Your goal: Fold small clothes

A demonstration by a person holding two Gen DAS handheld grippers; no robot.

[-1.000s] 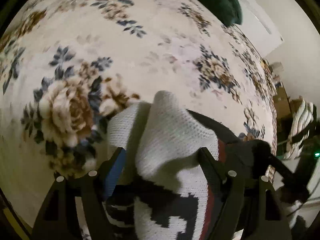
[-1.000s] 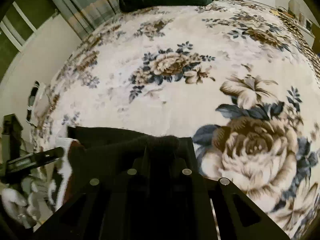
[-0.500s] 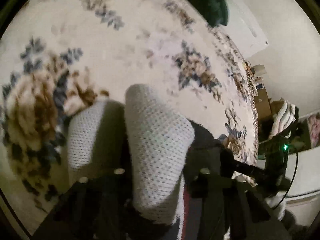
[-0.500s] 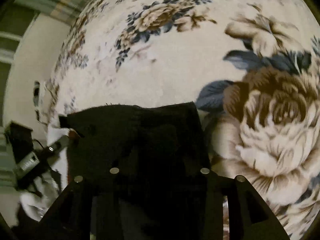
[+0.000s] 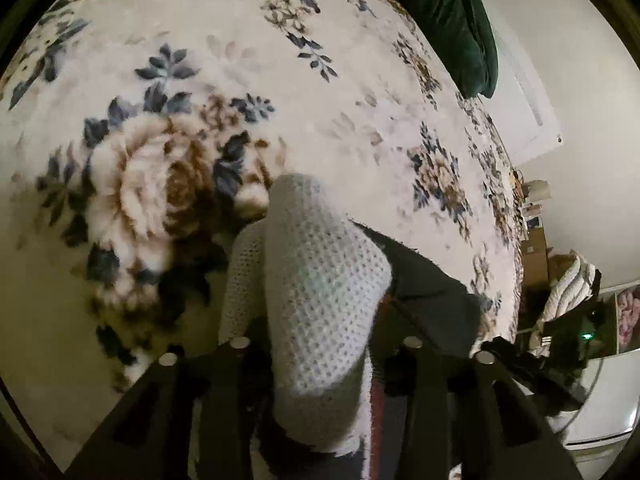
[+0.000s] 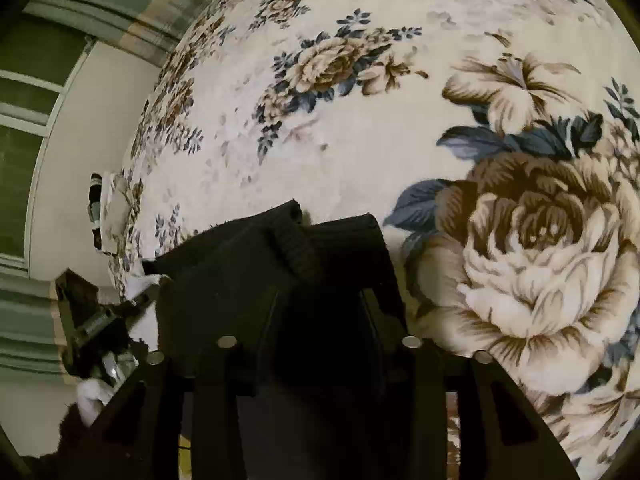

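A small knitted garment, white waffle knit point(image 5: 320, 280) with black and red parts, hangs over a floral blanket point(image 5: 240, 80). My left gripper point(image 5: 320, 344) is shut on its white end, which bulges up between the fingers. My right gripper point(image 6: 316, 320) is shut on its black end point(image 6: 320, 248), and the cloth drapes over and hides the fingertips. The right gripper shows at the right of the left wrist view point(image 5: 532, 364). The left gripper shows at the lower left of the right wrist view point(image 6: 96, 328).
The floral blanket point(image 6: 360, 140) covers a bed. A dark green cushion point(image 5: 448, 20) lies at its far end. White bedding and boxes point(image 5: 568, 288) stand beyond the bed's right edge. A window with curtains point(image 6: 80, 40) is to the left.
Both grippers moved with the garment held between them. The views swung over the blanket and back. The white end now stands higher between the left fingers.
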